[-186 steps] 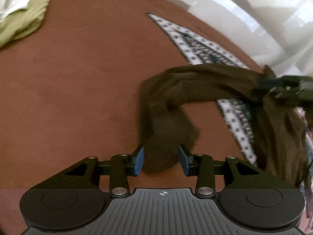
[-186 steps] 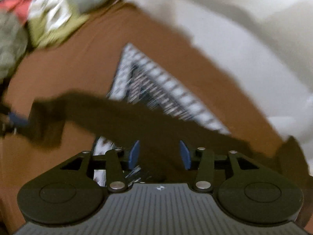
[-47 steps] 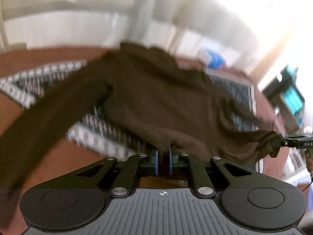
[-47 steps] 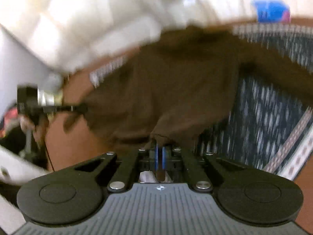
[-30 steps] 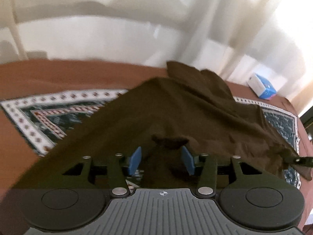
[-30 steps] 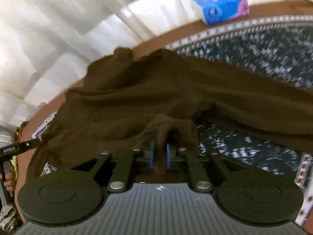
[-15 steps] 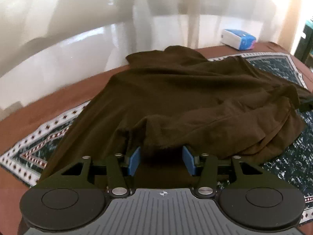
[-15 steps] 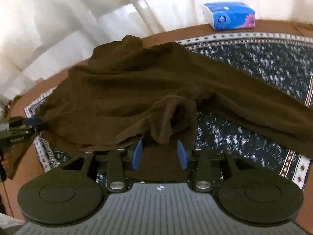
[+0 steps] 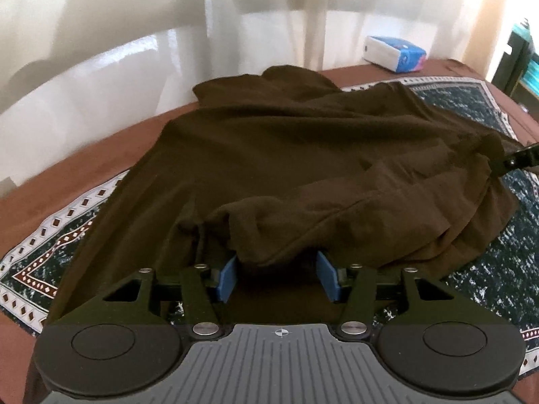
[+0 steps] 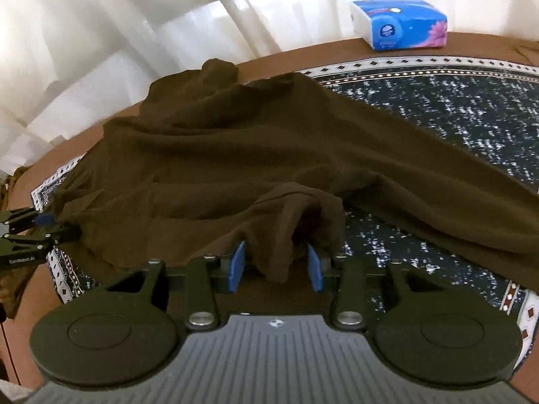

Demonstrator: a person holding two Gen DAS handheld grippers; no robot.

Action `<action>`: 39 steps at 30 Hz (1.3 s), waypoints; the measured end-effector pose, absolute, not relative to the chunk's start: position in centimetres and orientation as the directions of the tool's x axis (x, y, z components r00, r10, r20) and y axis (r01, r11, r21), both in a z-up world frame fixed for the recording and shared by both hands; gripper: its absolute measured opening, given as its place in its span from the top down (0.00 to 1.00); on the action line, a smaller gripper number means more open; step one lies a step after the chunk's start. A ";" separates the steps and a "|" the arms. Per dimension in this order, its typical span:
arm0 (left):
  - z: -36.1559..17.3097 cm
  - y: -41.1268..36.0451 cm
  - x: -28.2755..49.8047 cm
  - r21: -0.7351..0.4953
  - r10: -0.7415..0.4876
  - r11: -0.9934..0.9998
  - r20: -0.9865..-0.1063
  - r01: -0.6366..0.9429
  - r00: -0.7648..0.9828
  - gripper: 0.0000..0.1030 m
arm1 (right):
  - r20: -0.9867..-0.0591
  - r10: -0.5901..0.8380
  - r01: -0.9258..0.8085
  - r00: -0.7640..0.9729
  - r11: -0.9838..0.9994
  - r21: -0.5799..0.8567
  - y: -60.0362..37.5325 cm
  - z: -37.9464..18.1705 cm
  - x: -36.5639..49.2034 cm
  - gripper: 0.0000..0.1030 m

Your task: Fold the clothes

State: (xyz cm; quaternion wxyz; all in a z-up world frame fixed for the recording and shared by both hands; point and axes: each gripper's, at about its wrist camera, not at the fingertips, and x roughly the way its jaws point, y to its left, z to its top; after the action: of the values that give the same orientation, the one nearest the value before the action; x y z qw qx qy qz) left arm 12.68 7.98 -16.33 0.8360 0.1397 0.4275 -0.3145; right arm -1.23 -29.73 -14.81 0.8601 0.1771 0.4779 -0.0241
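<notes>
A dark brown garment (image 9: 286, 155) lay spread and rumpled over a patterned rug (image 10: 454, 107) on a brown surface. Both the left gripper (image 9: 278, 277) and right gripper (image 10: 276, 266) had blue pads parted, loose cloth between them, gripping nothing. A tissue pack (image 10: 399, 23) sat beyond.

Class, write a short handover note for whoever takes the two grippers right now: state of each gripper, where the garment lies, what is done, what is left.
Left gripper: jaws apart, the near edge of the brown garment slack between the pads, not pinched.
Right gripper: jaws apart, a bunched corner of the cloth between them, loose.
The garment lies spread and rumpled on the patterned rug; the tissue pack sits at the far edge.
Done: laid out. Left: smooth it and make every fold.
</notes>
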 end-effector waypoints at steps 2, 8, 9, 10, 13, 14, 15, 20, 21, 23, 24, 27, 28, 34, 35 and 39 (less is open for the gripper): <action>-16.5 8.0 13.1 -0.062 -0.416 0.762 -0.809 0.644 0.415 0.77 | -0.833 0.134 0.211 0.537 0.935 0.286 -29.8 -15.0 -1.1 0.68; -14.4 9.6 13.8 -0.297 -0.538 0.740 -0.800 0.604 0.265 0.95 | -0.814 0.206 0.214 0.543 0.904 0.371 -30.7 -13.6 -1.6 0.92; -13.6 10.3 13.7 -0.346 -0.566 0.730 -0.790 0.589 0.237 0.95 | -0.801 0.227 0.212 0.553 0.892 0.399 -31.0 -12.7 -2.1 0.92; -12.7 11.0 13.5 -0.394 -0.593 0.718 -0.777 0.573 0.209 0.95 | -0.788 0.248 0.209 0.563 0.880 0.427 -31.3 -11.8 -2.7 0.92; -10.1 13.4 12.2 -0.533 -0.655 0.691 -0.747 0.489 0.111 0.95 | -0.763 0.310 0.210 0.567 0.841 0.498 -32.1 -9.3 -4.9 0.92; -9.3 14.1 11.5 -0.560 -0.667 0.682 -0.740 0.470 0.086 0.95 | -0.758 0.333 0.213 0.561 0.827 0.521 -32.4 -8.4 -5.8 0.92; -8.6 14.8 10.6 -0.581 -0.676 0.677 -0.734 0.452 0.067 0.95 | -0.755 0.358 0.214 0.549 0.814 0.541 -32.5 -7.6 -6.8 0.92; -7.2 17.6 4.7 -0.638 -0.684 0.684 -0.730 0.354 0.005 0.95 | -0.745 0.460 0.194 0.483 0.774 0.603 -31.9 -5.1 -12.8 0.92; -7.4 17.9 3.3 -0.624 -0.666 0.700 -0.746 0.348 0.003 0.95 | -0.742 0.477 0.193 0.470 0.765 0.614 -31.7 -5.1 -14.0 0.92; -8.5 18.5 0.9 -0.607 -0.639 0.728 -0.769 0.319 -0.008 0.95 | -0.747 0.501 0.183 0.437 0.763 0.620 -30.9 -5.8 -16.1 0.92; -9.2 18.8 -0.3 -0.600 -0.626 0.741 -0.780 0.303 -0.015 0.95 | -0.755 0.509 0.178 0.414 0.768 0.616 -30.4 -6.4 -17.1 0.92; -11.5 19.5 -3.5 -0.567 -0.578 0.781 -0.815 0.262 -0.041 0.98 | -0.763 0.532 0.193 0.367 0.759 0.622 -29.3 -8.8 -20.0 0.92; -12.3 19.7 -4.4 -0.549 -0.557 0.795 -0.829 0.258 -0.050 1.00 | -0.766 0.533 0.206 0.359 0.755 0.622 -29.1 -9.7 -20.7 0.92; -15.8 20.1 -7.0 -0.494 -0.494 0.834 -0.867 0.245 -0.065 1.00 | -0.792 0.519 0.255 0.321 0.759 0.600 -28.3 -13.9 -23.3 0.93; -16.1 20.3 -7.2 -0.499 -0.499 0.835 -0.864 0.233 -0.061 1.00 | -0.794 0.518 0.256 0.319 0.759 0.599 -28.3 -14.2 -23.4 0.93; -16.0 20.2 -8.2 -0.459 -0.479 0.840 -0.878 0.290 -0.001 0.77 | -0.826 0.466 0.250 0.317 0.799 0.547 -28.2 -15.1 -23.3 0.93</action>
State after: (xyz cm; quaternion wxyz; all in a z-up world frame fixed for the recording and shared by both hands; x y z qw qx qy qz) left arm -8.18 20.23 -16.04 0.7031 -0.0726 0.6524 -0.2733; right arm -23.26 -28.18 -15.08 0.7504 0.3090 0.5798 0.0719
